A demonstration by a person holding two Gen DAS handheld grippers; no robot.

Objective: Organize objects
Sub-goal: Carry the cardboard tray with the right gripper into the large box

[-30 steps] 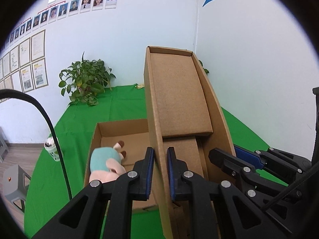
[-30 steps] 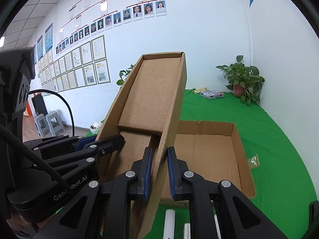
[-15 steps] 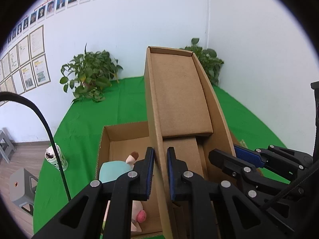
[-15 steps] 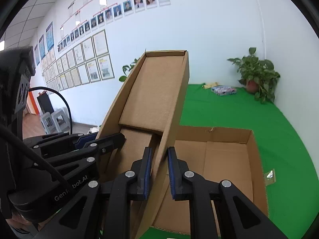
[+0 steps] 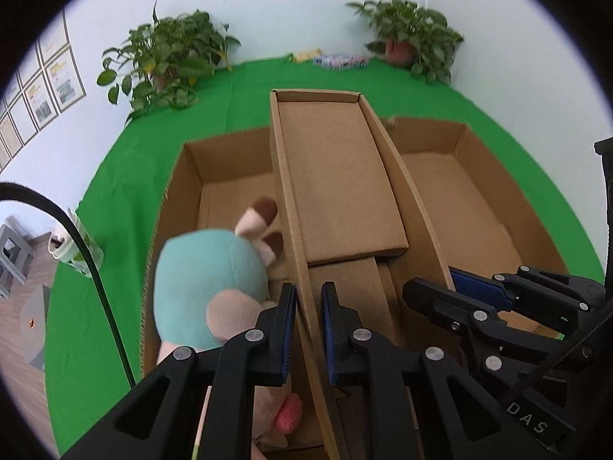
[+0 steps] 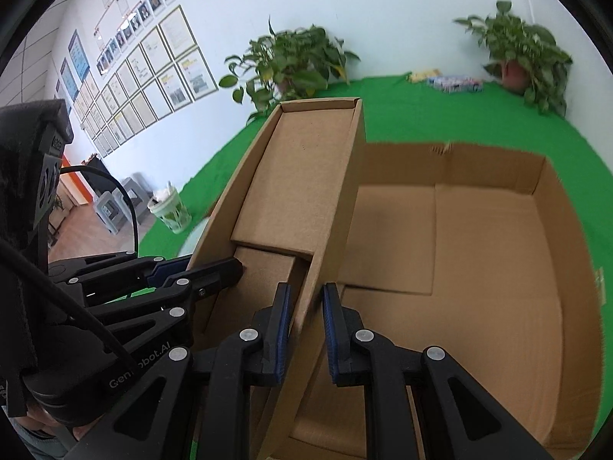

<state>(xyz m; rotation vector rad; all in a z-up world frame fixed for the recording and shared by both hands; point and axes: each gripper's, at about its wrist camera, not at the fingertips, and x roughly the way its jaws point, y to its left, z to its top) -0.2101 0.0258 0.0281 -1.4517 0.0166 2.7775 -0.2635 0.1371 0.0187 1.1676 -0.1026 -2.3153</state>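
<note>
I hold a small cardboard tray (image 5: 337, 188) between my two tools. My left gripper (image 5: 308, 329) is clamped on its left side wall, jaws nearly closed with only the thin card between the blue pads; my right gripper (image 6: 304, 331) is clamped the same way on the opposite wall. The tray is tilted, its far end raised, and it hangs over the open big carton (image 6: 548, 207) that sits on the green cloth (image 5: 126, 176).

Inside the carton, against its left wall, lies a plush toy (image 5: 208, 280) — teal head, pink body. It is just beside the tray's left wall, and I cannot tell whether they touch. The right portion of the carton floor is bare.

Judged step: carrying the tray in, to be set down inside the carton beside the toy. Not yet seated.

Next move, in my judgement — level the tray, lower both hands together so neither wall buckles, keep it clear of the toy, and release only once its base rests flat on the carton floor.

A cup (image 6: 170, 211) stands at the cloth's left edge, well apart.
</note>
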